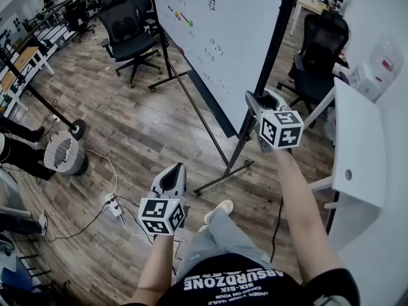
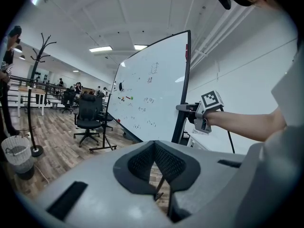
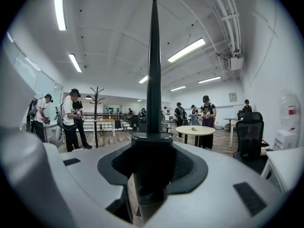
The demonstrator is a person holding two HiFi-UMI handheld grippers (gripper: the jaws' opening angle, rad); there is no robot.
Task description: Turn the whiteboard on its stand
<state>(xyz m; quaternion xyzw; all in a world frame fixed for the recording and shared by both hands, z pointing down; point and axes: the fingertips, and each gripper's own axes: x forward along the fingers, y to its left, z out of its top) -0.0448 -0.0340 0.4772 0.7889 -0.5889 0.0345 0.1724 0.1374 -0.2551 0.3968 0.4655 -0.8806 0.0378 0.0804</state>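
Whiteboard (image 1: 223,37) stands upright on its stand (image 1: 223,177), on the wooden floor (image 1: 127,139) ahead of the person and to their right. Long axis is horizontal: in the head view it runs from the near edge by the right gripper (image 1: 262,101) away toward the top left. The writing face is turned to that view's left, toward a black office chair (image 1: 127,30).

Appearance: white panel in a thin black frame, with a dark tray strip (image 1: 207,101) along the lower edge. There are scattered small handwritten marks, too small to read, and a few coloured magnets (image 1: 182,16), apparently red, orange and green.

Right gripper: jaws clamped on the board's black side post (image 3: 153,70), which rises straight up between them in the right gripper view. Arm is extended.

Left gripper (image 1: 173,174): low and well apart from the board, over the floor. Pads are together with nothing between them. Its view shows the board face (image 2: 152,99) obliquely.
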